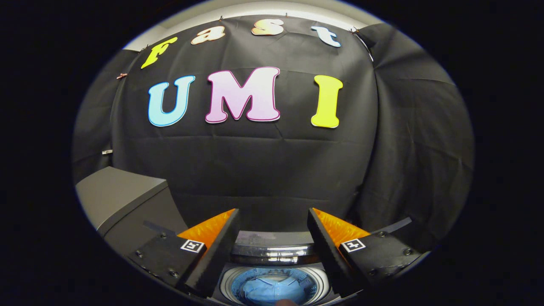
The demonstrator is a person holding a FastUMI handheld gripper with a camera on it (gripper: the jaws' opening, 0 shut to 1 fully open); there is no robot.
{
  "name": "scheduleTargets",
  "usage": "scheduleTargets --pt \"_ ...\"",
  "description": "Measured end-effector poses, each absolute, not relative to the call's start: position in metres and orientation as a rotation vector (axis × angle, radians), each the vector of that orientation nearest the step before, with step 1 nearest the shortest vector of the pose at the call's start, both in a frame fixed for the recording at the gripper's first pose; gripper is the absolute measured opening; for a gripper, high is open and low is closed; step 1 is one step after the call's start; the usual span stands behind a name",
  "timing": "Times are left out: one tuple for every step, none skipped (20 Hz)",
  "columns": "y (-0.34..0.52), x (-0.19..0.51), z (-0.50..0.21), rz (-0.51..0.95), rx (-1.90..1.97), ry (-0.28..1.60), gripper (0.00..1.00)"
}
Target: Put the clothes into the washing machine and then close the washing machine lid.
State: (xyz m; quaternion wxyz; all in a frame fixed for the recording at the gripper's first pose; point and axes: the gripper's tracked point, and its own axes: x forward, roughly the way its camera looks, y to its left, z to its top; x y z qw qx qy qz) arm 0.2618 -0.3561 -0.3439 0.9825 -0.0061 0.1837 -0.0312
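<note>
At the bottom centre of the frame, the gripper (273,231) is seen with its fingers spread apart, nothing held between them. Below and between the fingers, the washing machine (274,255) is seen with its drum open, and blue clothes (272,292) lie inside it. A grey box (114,195) stands at lower left.

One washing machine (274,250), one blue garment (272,292), one grey box (119,199)
</note>
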Motion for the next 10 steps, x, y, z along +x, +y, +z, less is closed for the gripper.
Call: scheduleTargets --pt "-0.355 0.255 -0.348 -0.056 -0.010 0.385 1.00" --pt "-0.353 0.249 -0.351 -0.047 -0.008 0.398 1.00" --pt "-0.350 0.242 -0.357 -0.033 -0.002 0.422 1.00" --pt "-0.347 0.235 -0.369 -0.026 -0.008 0.463 1.00" --pt "-0.351 0.220 -0.389 -0.030 -0.042 0.548 0.98" --pt "-0.352 0.202 -0.403 -0.021 -0.048 0.639 0.98" --pt "-0.350 0.186 -0.418 -0.026 -0.040 0.702 0.99" --pt "-0.347 0.182 -0.427 -0.029 -0.018 0.713 0.98" --pt "-0.344 0.191 -0.432 -0.029 -0.018 0.706 0.98" --pt "-0.344 0.196 -0.428 -0.026 -0.039 0.693 0.98"
